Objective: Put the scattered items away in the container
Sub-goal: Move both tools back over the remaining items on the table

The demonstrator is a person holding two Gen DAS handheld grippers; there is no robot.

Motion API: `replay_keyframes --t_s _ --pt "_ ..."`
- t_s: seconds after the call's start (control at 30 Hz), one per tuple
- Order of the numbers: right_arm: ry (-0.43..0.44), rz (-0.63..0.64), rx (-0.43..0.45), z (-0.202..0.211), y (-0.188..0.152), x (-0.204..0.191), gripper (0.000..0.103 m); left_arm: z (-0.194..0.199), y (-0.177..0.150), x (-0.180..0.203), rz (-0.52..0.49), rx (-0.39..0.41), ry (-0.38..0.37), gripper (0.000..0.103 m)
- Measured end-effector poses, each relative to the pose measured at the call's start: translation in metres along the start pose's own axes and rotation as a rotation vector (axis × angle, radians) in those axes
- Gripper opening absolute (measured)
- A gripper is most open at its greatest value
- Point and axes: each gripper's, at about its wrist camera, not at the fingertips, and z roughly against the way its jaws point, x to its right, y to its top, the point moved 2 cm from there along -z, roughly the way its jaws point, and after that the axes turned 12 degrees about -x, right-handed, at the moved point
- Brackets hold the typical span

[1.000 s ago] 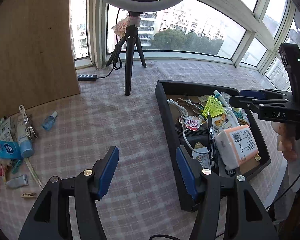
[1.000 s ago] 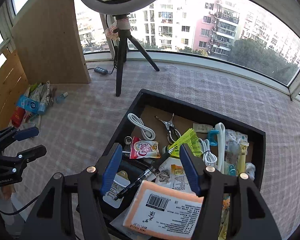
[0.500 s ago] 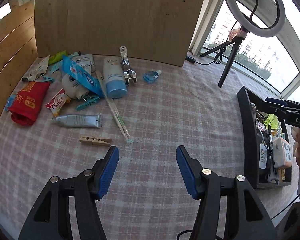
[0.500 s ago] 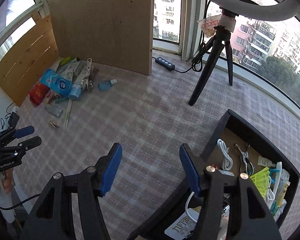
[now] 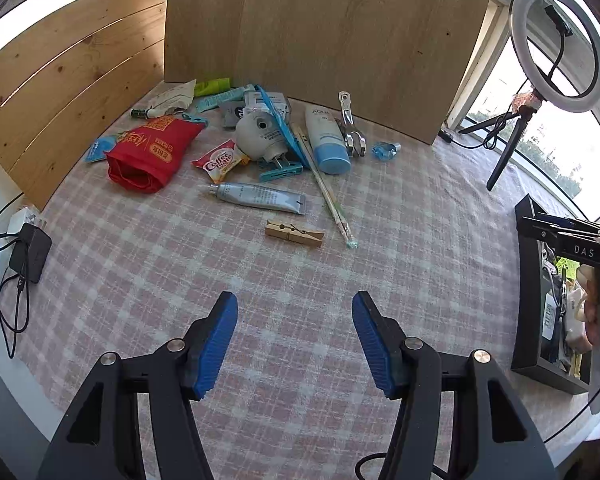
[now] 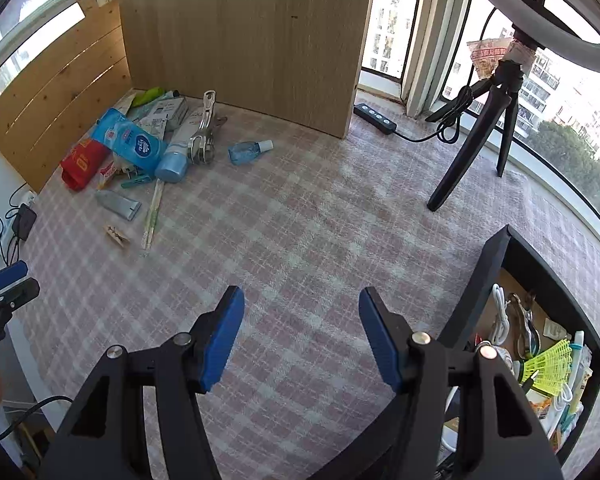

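My left gripper (image 5: 294,340) is open and empty over the checked tablecloth, facing a heap of scattered items by the wooden boards. Nearest it lie a wooden clothespin (image 5: 294,233), a silver tube (image 5: 256,197) and chopsticks (image 5: 327,192); behind are a red pouch (image 5: 152,152), a blue-capped lotion tube (image 5: 326,136) and a small blue bottle (image 5: 385,149). My right gripper (image 6: 302,340) is open and empty beside the black container (image 6: 496,258), which holds several items. The container also shows at the right in the left wrist view (image 5: 525,280).
A ring light on a black tripod (image 6: 476,128) stands behind the container, with a power strip (image 6: 374,118) near the window. A charger and cables (image 5: 28,252) lie at the table's left edge. Wooden boards (image 5: 320,32) wall the back.
Both grippers swung left, away from the container and toward the heap. The left gripper moved closer to the clothespin and tube. Both stayed open and empty.
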Motion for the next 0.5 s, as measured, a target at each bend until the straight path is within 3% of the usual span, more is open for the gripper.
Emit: replay_keyframes --t_s 0.2,0.5 --pt "0.042 -0.015 -0.068 -0.010 -0.002 -0.014 0.059 0.009 -0.001 -0.020 -0.032 0.019 -0.009 0.056" --pt "0.065 0.021 -0.040 -0.009 0.013 -0.079 0.059 -0.013 0.026 -0.068 -0.146 -0.040 -0.003 0.056"
